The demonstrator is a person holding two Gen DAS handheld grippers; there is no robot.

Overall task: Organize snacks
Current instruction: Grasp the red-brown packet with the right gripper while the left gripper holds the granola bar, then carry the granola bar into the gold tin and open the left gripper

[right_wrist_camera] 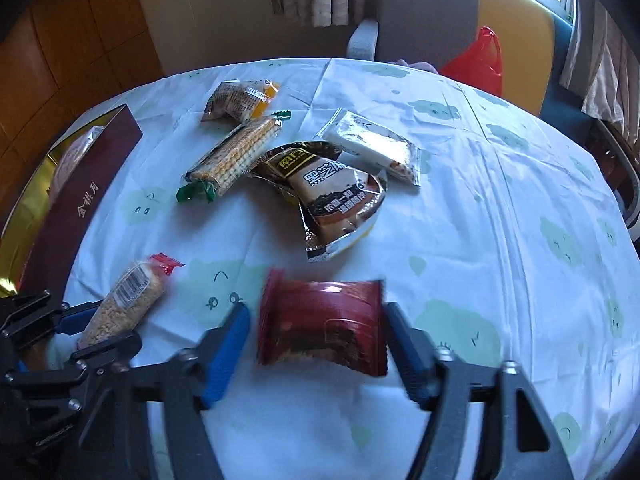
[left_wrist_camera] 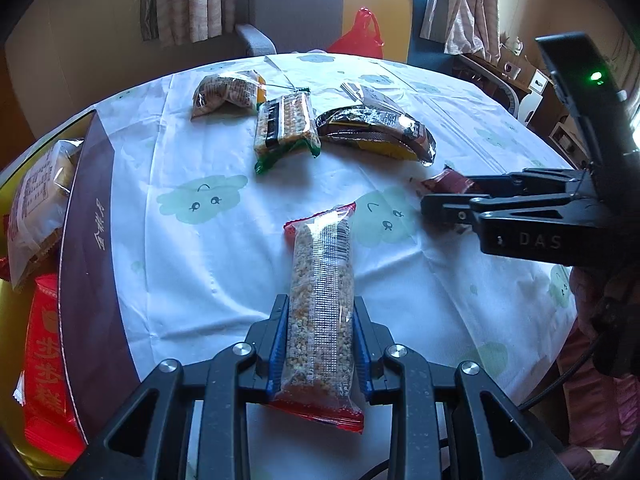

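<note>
While the left tool (left_wrist_camera: 320,344) pinches a clear grain bar (left_wrist_camera: 322,312) lengthwise, ready for the box (left_wrist_camera: 86,248) at its left, other packets (left_wrist_camera: 286,128) lie beyond on the desk (left_wrist_camera: 208,264), none blocking that path. In the right view, the right tool (right_wrist_camera: 316,344) stands half-wide around a red packet (right_wrist_camera: 320,324), pads not clearly pressing; the dark pouch (right_wrist_camera: 332,196) lies just beyond.

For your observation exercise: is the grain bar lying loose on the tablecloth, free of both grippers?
No, the left gripper has its fingers closed on the grain bar.
</note>
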